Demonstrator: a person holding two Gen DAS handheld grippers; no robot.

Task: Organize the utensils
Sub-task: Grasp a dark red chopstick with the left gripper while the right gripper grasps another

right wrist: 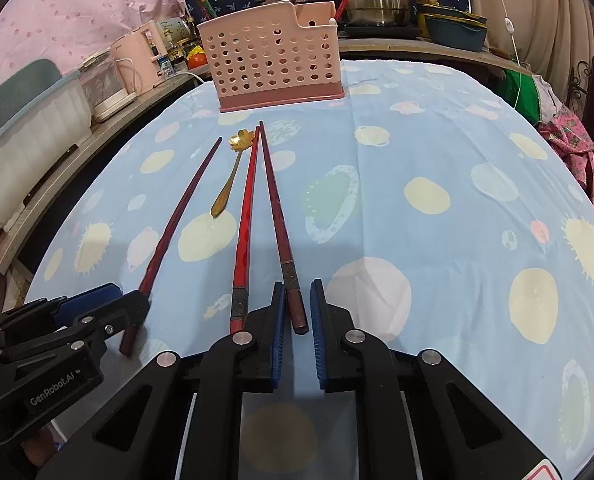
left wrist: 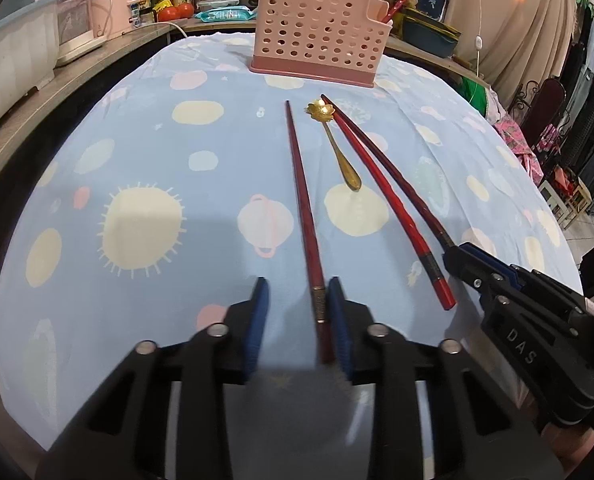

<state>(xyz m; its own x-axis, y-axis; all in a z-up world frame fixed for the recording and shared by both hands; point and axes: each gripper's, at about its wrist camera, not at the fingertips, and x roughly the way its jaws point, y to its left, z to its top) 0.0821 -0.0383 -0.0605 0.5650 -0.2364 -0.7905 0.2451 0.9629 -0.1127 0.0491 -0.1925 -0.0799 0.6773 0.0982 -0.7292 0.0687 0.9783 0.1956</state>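
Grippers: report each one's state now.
Left gripper: open, jaws either side of the dark red chopstick, not clamped.
Right gripper: open, straddling the rightmost chopstick.

Left hand-held gripper [left wrist: 299, 312]: low over the surface [left wrist: 157, 160], jaws parted, straddling the near end of the left chopstick [left wrist: 303, 216]. Right hand-held gripper [right wrist: 298, 312]: just right of that chopstick, jaws parted narrowly, level.
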